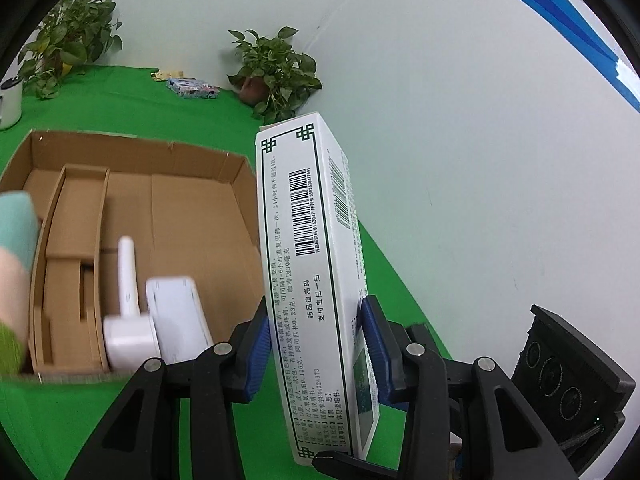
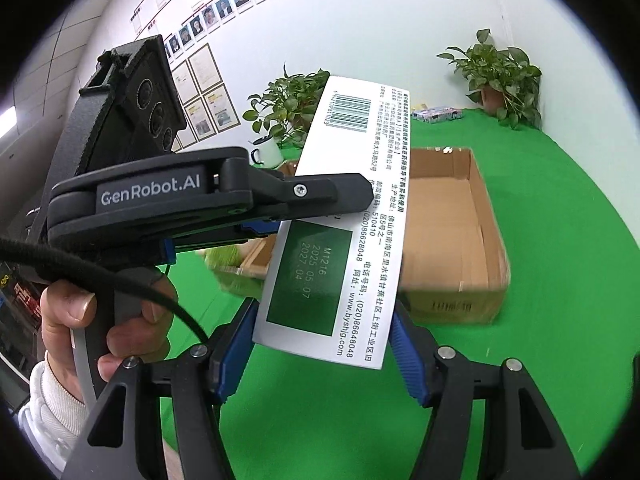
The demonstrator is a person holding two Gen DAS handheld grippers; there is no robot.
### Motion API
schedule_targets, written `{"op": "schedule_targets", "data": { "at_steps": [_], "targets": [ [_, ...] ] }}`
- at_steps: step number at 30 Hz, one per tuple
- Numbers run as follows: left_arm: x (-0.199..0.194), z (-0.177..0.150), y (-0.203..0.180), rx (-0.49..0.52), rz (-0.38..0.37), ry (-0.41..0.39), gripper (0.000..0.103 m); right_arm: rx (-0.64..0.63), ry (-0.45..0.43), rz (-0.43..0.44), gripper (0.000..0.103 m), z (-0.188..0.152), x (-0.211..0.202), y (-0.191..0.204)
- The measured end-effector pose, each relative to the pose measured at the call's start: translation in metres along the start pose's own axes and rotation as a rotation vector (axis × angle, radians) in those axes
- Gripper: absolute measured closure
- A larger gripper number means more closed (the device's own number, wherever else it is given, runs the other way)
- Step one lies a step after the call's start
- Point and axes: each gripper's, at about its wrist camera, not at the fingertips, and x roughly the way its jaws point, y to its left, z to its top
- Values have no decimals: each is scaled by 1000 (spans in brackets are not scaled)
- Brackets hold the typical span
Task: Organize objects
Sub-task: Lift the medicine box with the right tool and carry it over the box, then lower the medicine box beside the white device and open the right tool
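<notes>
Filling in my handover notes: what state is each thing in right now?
Medicine box: closed, held off the table, gripped by both tools.
Left tool: shut on it.
Right tool: shut on it.
Cardboard box: open-topped, white items inside.
White mug: upright.

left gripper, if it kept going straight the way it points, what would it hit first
Ahead of the left gripper, which is clamped on the white medicine box, lie the green tablecloth and then the white wall. The cardboard box sits off to the left of that line. Depth is hard to judge here.
</notes>
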Motion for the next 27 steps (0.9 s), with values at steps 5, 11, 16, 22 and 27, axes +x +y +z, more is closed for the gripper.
{"op": "schedule_targets", "data": {
  "at_steps": [5,11,16,22,27],
  "targets": [
    [21,55,2,3,49,7,63,-19,57,14,40,50,26,-22],
    [65,85,28,-42,86,84,63,-11,175,21,41,73,67,-49],
    [103,85,55,-75,90,148,64,31,262,31,41,69,98,-73],
    [148,69,87,-117,79,233,64,54,364,24,41,52,129,-96],
    [172,58,109,-165,73,285,64,96,463,27,41,37,156,-116]
  ]
}}
